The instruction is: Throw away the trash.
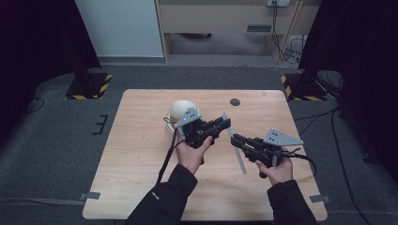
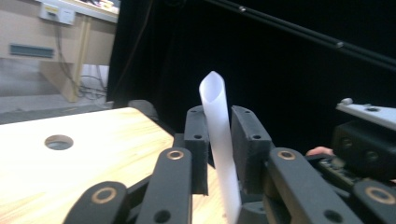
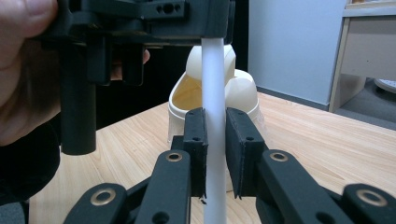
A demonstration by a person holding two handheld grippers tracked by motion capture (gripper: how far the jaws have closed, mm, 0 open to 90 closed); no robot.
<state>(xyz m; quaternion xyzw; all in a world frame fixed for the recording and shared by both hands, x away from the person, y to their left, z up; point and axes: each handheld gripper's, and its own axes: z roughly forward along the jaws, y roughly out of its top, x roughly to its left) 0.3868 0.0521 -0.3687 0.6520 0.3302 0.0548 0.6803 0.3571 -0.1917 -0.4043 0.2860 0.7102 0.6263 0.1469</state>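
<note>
Now the white straw (image 1: 235, 149) is held above the table (image 1: 141, 154), its long axis slanting from its cut tip near the left gripper (image 1: 224, 123) down toward the person, well apart from the cream lidded cup (image 1: 180, 115) standing behind the left hand. Both grippers pinch it: the left gripper's jaws clamp it just below the tip, and the right gripper (image 1: 238, 139) clamps it further down. Both forearms come in low, jaws angled toward each other, left hand nearer the cup.
</note>
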